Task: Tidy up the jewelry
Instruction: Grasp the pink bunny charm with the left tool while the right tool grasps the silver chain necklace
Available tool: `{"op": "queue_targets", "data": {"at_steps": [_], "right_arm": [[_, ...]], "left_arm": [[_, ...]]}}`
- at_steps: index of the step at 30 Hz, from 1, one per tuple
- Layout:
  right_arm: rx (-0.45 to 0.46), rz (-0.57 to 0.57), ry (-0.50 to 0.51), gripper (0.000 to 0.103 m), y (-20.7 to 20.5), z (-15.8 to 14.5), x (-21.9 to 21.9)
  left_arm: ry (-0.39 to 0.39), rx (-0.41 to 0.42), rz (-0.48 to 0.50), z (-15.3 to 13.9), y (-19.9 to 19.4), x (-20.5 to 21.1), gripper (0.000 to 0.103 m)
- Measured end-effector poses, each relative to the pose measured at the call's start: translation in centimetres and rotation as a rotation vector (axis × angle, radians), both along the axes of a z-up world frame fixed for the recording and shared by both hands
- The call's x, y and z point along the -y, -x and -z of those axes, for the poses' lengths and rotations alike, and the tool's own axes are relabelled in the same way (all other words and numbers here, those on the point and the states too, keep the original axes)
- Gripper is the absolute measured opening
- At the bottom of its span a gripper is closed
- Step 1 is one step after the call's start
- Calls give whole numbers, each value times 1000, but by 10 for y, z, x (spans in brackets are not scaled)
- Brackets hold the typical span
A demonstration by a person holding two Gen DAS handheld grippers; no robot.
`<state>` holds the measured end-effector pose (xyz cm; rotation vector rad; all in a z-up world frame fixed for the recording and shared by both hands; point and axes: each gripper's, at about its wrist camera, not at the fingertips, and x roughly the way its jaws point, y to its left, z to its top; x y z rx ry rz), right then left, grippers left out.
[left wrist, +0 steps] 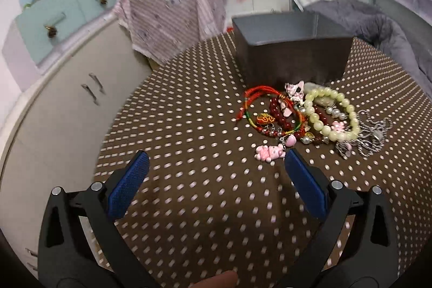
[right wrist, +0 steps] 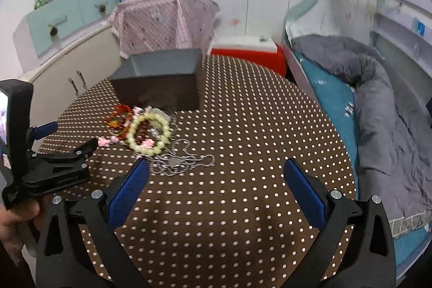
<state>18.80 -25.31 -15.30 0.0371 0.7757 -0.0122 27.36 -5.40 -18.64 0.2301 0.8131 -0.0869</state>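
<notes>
Mostly, the jewelry is lying in one tangled heap, so single pieces are hard to separate, and motion blur is smearing the dotted brown cloth on the desk [left wrist: 189, 109].

Ahead of both claws a grey box [left wrist: 291, 50] is standing open on the desk. Its near wall is hiding the floor of the box, so whether anything is lying inside cannot be told.

The left claw [left wrist: 216, 161] is hovering released, blue pads [left wrist: 129, 185] spread wide and gripping nothing. The heap is lying ahead of it and toward its right finger, just in front of the box. A pink bear charm [left wrist: 270, 152] is sitting nearest, just beside the right fingertip. Beyond it a red cord bracelet [left wrist: 259, 96] and dark red beads [left wrist: 278, 112] are overlapping. Further right a pale green bead bracelet [left wrist: 332, 115] is resting on the pile, with a silver chain [left wrist: 374, 136] trailing off past it.

The right claw [right wrist: 216, 169] is also hanging released and empty. From there the heap is lying ahead and to the left, the silver chain [right wrist: 178, 161] reaching closest, just beyond the left fingertip, and the green bracelet [right wrist: 148, 131] behind it. The left claw's black body [right wrist: 54, 163] is showing at the far left, partly cut off, held by a hand [right wrist: 19, 217].
</notes>
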Motion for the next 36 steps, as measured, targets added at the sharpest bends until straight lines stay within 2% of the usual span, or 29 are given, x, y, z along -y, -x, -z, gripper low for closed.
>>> {"op": "queue_targets", "data": {"at_steps": [4, 5, 7, 8, 9, 10, 12, 16, 21, 24, 26, 27, 28, 29, 30, 31, 32, 35, 36], "right_arm": [[-43, 15, -29, 96, -14, 10, 11], [-51, 16, -33, 96, -16, 12, 12], [-62, 16, -39, 96, -20, 16, 13], [-72, 15, -42, 96, -22, 18, 13], [-80, 13, -46, 96, -24, 19, 13], [-86, 12, -49, 96, -26, 21, 13], [-97, 3, -53, 96, -29, 24, 12], [-115, -18, -51, 96, -32, 29, 10], [-135, -28, -46, 96, -34, 33, 13], [-143, -37, -44, 96, -35, 35, 12], [-150, -41, -44, 96, -36, 37, 10], [-151, -44, -47, 96, -37, 37, 10], [-151, -47, -48, 96, -37, 37, 9], [-150, -53, -47, 96, -37, 36, 6], [-150, -57, -44, 96, -38, 36, 5], [-149, -61, -39, 96, -38, 35, 3], [-148, -64, -35, 96, -39, 34, 1], [-150, -79, -27, 96, -42, 36, -3], [-152, -85, -22, 96, -43, 36, -4]], "left_arm": [[14, -63, 46, 11, -16, 8, 97], [28, -74, 59, 12, -18, 8, 92], [103, -103, 88, 11, -18, 3, 77], [140, -112, 101, 12, -20, 1, 73], [152, -111, 104, 12, -21, -1, 66], [150, -108, 114, 12, -23, -1, 53], [158, -102, 142, 10, -26, -2, 34], [185, -108, 179, 7, -17, -4, 15], [222, -113, 198, 12, 5, -11, 15], [210, -116, 196, 12, 7, -16, 16], [201, -116, 200, 12, 7, -15, 29], [200, -114, 201, 12, 8, -14, 52], [187, -107, 192, 13, 11, -12, 66], [174, -108, 189, 14, 9, -11, 66], [168, -109, 194, 15, 9, -10, 63], [176, -107, 207, 14, 9, -9, 41], [180, -106, 211, 14, 9, -9, 37], [181, -106, 224, 13, 12, -9, 14], [180, -108, 227, 13, 13, -10, 12]]}}
